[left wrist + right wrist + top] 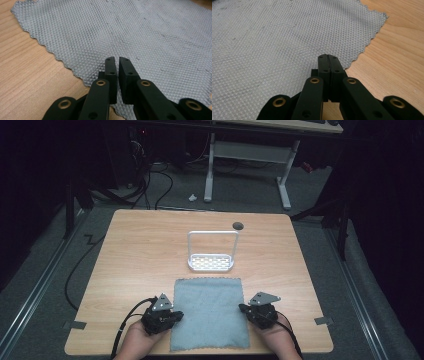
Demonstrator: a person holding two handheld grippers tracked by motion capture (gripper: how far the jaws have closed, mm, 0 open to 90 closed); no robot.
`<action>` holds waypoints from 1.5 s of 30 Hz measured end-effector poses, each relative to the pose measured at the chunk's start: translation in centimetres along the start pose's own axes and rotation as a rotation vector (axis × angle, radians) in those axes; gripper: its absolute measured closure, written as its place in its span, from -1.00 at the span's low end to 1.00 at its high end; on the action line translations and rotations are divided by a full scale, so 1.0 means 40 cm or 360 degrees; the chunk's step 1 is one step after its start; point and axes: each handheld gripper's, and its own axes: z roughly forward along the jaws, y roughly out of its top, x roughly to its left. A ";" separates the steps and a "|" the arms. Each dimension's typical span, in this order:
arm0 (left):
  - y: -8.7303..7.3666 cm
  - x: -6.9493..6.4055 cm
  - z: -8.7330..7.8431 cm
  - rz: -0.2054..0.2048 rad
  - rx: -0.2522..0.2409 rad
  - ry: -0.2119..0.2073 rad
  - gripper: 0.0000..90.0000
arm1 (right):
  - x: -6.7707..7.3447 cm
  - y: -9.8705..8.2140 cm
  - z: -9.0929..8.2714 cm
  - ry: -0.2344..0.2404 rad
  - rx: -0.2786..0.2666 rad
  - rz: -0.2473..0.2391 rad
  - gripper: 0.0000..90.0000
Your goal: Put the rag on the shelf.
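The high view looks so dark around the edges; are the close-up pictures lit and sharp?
High view: table and grey cloth evenly lit, surroundings near black, white rack slightly glaring. Left gripper view: cloth weave crisp, soft shadow under the left gripper. Right gripper view: bright, far cloth slightly soft.

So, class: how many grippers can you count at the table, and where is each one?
2. The left gripper is at the grey cloth's left edge; the right gripper is at its right edge. None looks hidden.
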 end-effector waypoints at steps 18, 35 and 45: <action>-0.011 -0.023 -0.012 0.0037 0.0058 -0.0128 0.88 | 0.033 -0.016 -0.030 -0.0047 0.0067 -0.0050 1.00; 0.003 0.005 -0.032 -0.0068 -0.0153 0.0041 0.56 | 0.034 -0.046 -0.080 -0.0053 -0.0118 -0.0016 0.91; 0.061 0.114 0.036 -0.0335 -0.0244 0.0323 0.57 | 0.006 -0.060 -0.091 -0.0056 -0.0140 0.0027 0.87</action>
